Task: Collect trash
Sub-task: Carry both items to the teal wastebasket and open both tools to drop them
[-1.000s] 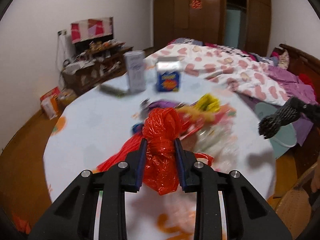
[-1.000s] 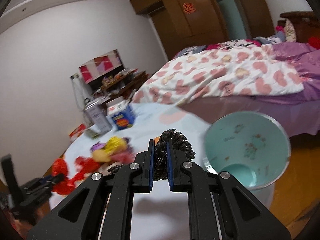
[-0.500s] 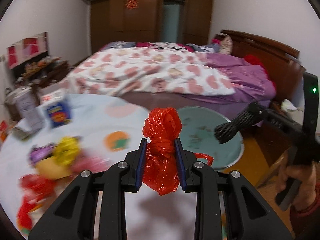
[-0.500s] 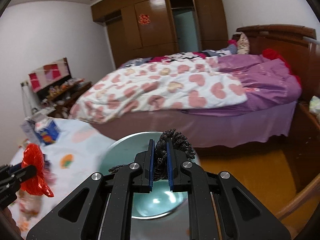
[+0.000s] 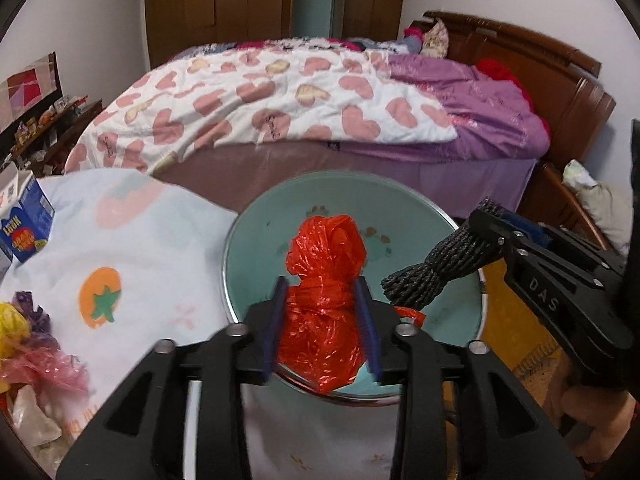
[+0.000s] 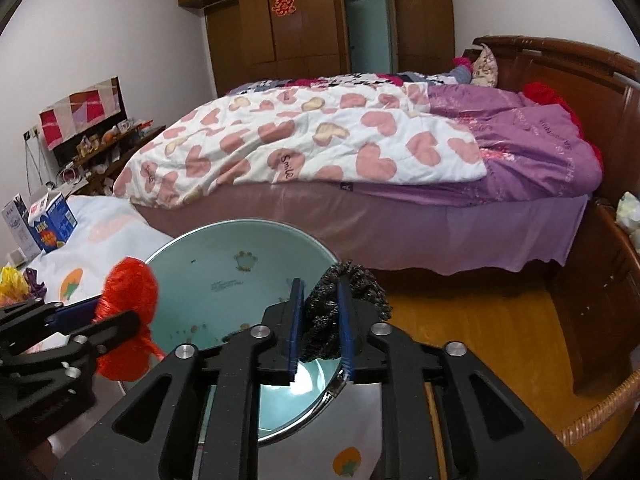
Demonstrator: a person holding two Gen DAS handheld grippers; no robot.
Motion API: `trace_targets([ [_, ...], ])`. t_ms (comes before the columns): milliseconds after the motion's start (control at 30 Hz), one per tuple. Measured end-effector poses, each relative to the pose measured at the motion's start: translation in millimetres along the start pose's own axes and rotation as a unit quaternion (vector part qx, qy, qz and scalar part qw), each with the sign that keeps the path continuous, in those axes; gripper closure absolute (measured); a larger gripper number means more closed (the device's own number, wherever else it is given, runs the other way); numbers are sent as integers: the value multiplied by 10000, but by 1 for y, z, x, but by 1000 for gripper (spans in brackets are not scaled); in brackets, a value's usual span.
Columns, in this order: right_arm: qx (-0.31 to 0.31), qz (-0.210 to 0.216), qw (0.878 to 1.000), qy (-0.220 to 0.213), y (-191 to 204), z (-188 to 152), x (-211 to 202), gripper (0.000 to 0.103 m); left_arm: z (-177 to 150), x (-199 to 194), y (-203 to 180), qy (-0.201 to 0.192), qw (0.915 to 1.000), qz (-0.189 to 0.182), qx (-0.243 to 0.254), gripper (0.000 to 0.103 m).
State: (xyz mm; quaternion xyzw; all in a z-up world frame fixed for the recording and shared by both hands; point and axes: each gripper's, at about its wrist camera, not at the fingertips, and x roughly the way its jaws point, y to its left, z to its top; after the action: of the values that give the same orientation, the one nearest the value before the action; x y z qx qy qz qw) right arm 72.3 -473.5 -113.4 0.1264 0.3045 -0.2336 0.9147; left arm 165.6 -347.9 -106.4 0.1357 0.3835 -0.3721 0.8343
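A crumpled red plastic bag (image 5: pixel 324 256) sits between the blue pads of my left gripper (image 5: pixel 320 284), whose jaws are opening; the bag still touches both pads. It hangs over a teal trash bin (image 5: pixel 256 240) with a metal rim. My right gripper (image 6: pixel 320 286) has a dark coiled rope bundle (image 6: pixel 356 280) between its pads, and its jaws are opening too. In the left wrist view that bundle (image 5: pixel 440 264) juts from the right gripper (image 5: pixel 486 226) over the bin's right side. In the right wrist view the bag (image 6: pixel 130 284) and left gripper (image 6: pixel 116 312) are at the bin's (image 6: pixel 224 264) left edge.
A table with a white fruit-print cloth (image 5: pixel 132 248) lies left of the bin. On it are a blue carton (image 5: pixel 24 232) and a heap of plastic wrappers (image 5: pixel 24 352). A bed (image 5: pixel 280 100) stands behind the bin. A wicker chair (image 6: pixel 600 412) and wood floor (image 6: pixel 460 320) are on the right.
Both grippers swung from above the table to above the teal bin and tipped downward. The jaws of each now stand wider around the bag and the rope bundle.
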Motion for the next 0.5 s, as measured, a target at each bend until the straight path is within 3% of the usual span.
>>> trace_targets([
  [33,47,57,10000,15,-1,0,1,68,-1,0,2,20,10000,16,-30,42],
  [67,109,79,9999,-4,-2,1,0,66,-2,-2,3,-15,9999,83,-59,37],
  [233,285,15,9992,-264,-7,7,-14,58,-2,-13,15,-81,9994,315,-119,33],
  [367,396,-9,9986,-359,-4,6,-26,41,-6,-29,20,-238,9975,657,-58,21],
  [500,385,4,9987,-347,9,0,-32,27,-14,-44,28,-248,9959,857,-109,18],
])
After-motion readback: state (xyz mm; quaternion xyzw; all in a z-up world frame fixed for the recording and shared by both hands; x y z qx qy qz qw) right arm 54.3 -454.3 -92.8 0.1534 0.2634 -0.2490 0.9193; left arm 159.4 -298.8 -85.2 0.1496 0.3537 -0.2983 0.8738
